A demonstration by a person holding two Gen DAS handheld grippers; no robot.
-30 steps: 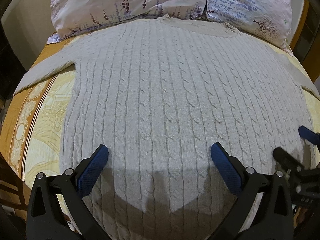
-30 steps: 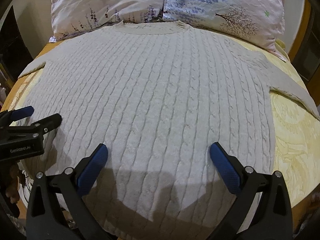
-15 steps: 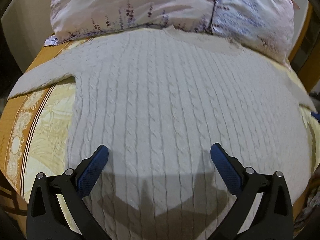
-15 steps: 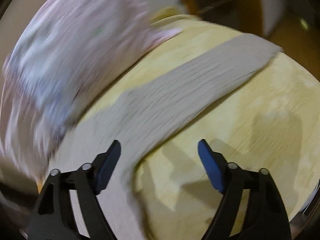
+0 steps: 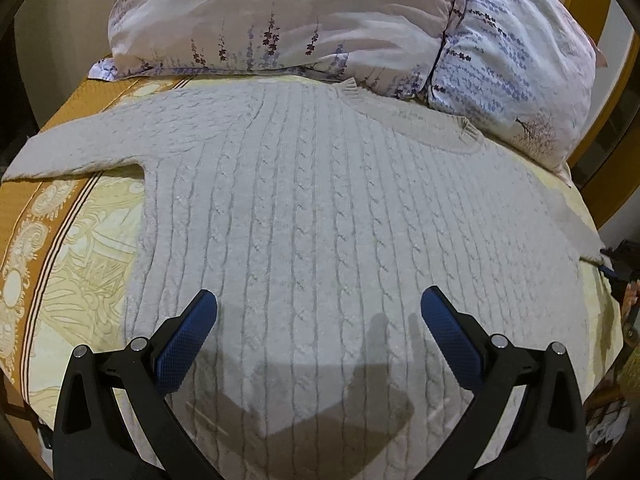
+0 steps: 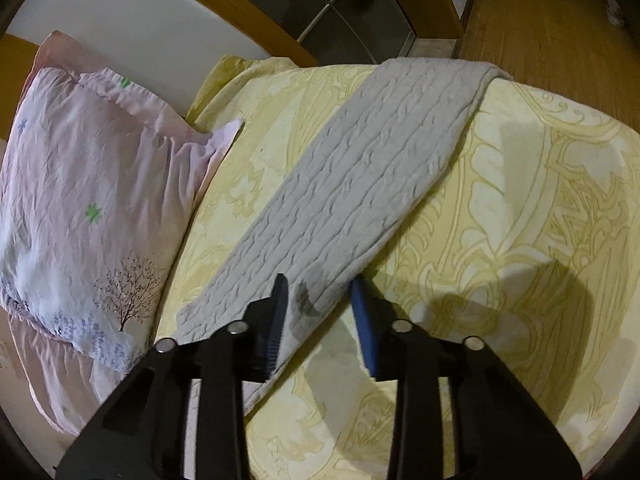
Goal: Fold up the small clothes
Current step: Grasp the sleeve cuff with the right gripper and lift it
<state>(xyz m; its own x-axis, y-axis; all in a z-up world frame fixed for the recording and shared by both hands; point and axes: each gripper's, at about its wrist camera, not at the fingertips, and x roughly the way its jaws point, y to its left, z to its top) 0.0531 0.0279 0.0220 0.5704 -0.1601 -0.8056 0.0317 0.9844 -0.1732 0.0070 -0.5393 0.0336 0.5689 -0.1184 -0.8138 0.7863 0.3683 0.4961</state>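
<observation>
A grey cable-knit sweater [image 5: 320,216] lies flat, front up, on the yellow patterned bed [image 5: 72,264], neck toward the pillows. My left gripper [image 5: 318,312] is open and empty above the sweater's lower body. In the right wrist view, the sweater's right sleeve [image 6: 372,176] stretches diagonally to the bed's edge. My right gripper [image 6: 318,292] is partly closed, with its jaws either side of the sleeve's lower edge, near the armpit. I cannot tell whether the pads press the cloth. The right gripper [image 5: 618,264] also shows at the left wrist view's right edge.
Two floral pillows [image 5: 280,20] lie at the head of the bed; one also shows in the right wrist view [image 6: 88,200]. A wooden headboard [image 6: 224,4] and wooden floor [image 6: 560,20] lie beyond. The sleeve's cuff hangs over the bed's far edge.
My right gripper swung right from the sweater's hem to the right sleeve, and its jaws narrowed around the sleeve edge. My left gripper moved forward over the sweater, staying open.
</observation>
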